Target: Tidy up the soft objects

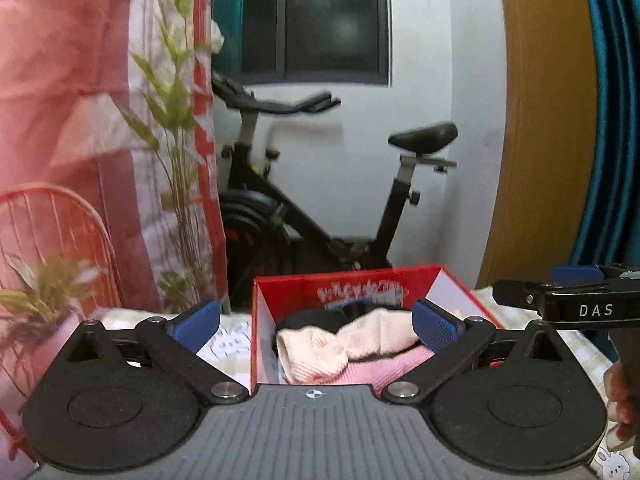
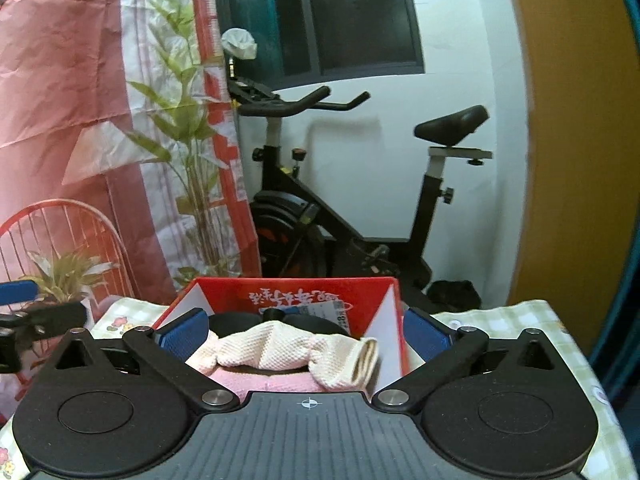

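Looking along my right claw (image 2: pixel 304 334), I see its blue pads spread wide and holding nothing, with the cream cloth (image 2: pixel 294 350) lying straight ahead between them, its long axis running left to right across the red box (image 2: pixel 394 328). My left claw (image 1: pixel 316 320) is equally wide and empty, the cloth (image 1: pixel 340 346) just ahead. Neither seems nearer. Beyond the box stands an exercise bike (image 2: pixel 360 208).

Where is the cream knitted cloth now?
In both wrist views the cream cloth lies inside the red box, over a pink cloth, beyond both open grippers.
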Action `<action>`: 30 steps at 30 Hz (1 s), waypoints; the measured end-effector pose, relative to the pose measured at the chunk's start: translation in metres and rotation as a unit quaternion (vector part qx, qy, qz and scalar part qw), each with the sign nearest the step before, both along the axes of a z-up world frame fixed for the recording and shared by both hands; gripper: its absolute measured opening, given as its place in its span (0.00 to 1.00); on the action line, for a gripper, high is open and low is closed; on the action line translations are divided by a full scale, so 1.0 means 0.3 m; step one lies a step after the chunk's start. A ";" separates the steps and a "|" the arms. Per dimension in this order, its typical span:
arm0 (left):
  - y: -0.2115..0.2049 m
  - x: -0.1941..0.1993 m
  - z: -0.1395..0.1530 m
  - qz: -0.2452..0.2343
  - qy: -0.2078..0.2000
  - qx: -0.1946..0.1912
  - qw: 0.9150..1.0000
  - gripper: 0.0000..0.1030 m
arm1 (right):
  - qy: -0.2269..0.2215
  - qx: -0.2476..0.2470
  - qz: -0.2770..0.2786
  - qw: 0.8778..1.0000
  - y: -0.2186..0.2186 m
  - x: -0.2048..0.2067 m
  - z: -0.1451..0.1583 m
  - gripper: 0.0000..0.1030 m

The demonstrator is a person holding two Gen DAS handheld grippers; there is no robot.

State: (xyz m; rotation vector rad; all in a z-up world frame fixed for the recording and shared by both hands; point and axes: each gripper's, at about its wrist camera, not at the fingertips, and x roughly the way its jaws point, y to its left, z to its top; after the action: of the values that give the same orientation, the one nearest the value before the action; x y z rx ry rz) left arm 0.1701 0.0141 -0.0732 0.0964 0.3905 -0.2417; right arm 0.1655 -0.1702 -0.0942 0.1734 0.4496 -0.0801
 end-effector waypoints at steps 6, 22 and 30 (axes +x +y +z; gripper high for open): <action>-0.001 -0.109 0.094 0.018 -0.027 0.011 0.999 1.00 | -0.008 0.006 -0.012 1.000 -0.015 -0.132 0.105 1.00; 0.040 -0.370 0.207 0.032 -0.017 -0.015 0.999 1.00 | -0.054 -0.022 -0.045 0.997 0.054 -0.487 0.312 1.00; 0.030 -0.436 0.233 0.046 -0.039 -0.005 0.998 1.00 | -0.061 -0.028 -0.040 0.997 0.082 -0.585 0.333 1.00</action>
State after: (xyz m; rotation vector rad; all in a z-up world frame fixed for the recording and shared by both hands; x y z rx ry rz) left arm 0.0394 0.0232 -0.0033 0.0776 0.3156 -0.1488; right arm -0.0099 -0.1455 0.0058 0.1403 0.3180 -0.1607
